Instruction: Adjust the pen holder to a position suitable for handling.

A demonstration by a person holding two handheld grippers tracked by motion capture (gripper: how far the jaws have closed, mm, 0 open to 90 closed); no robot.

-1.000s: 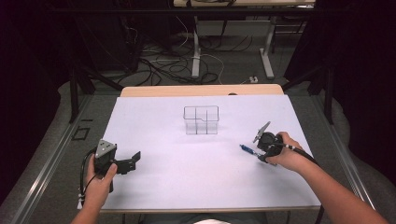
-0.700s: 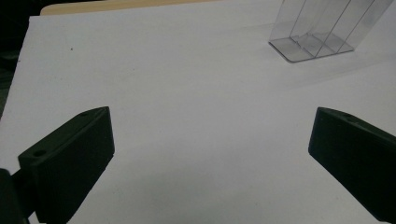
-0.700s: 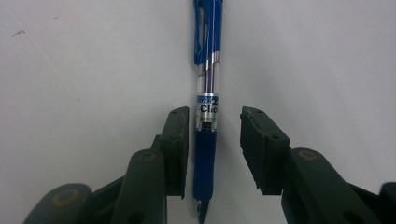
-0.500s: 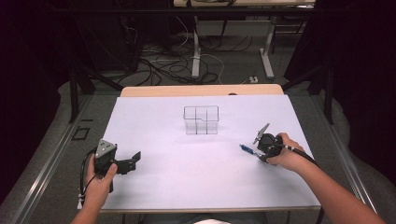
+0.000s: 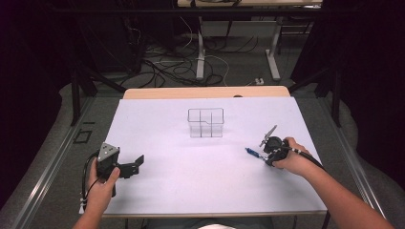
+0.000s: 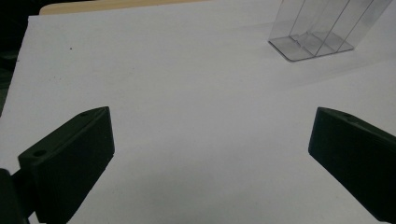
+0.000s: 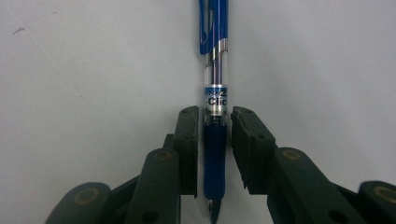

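A blue click pen (image 7: 215, 56) lies on the white table cover, and my right gripper (image 7: 215, 135) is shut on its dark rubber grip, one jaw on each side. In the high view the pen (image 5: 251, 152) sticks out to the left of the right gripper (image 5: 261, 155) at the table's right. My left gripper (image 5: 133, 166) rests near the front left corner. Its jaws stand wide open with nothing between them (image 6: 210, 158). A clear plastic organizer (image 5: 206, 122) with several compartments stands upright at the table's middle back; in the left gripper view the organizer (image 6: 322, 28) is at top right.
The white cover (image 5: 191, 191) spans the table, with a strip of wooden edge (image 5: 205, 92) at the back. Beyond the table, cables and desk legs (image 5: 200, 52) lie on the dark floor.
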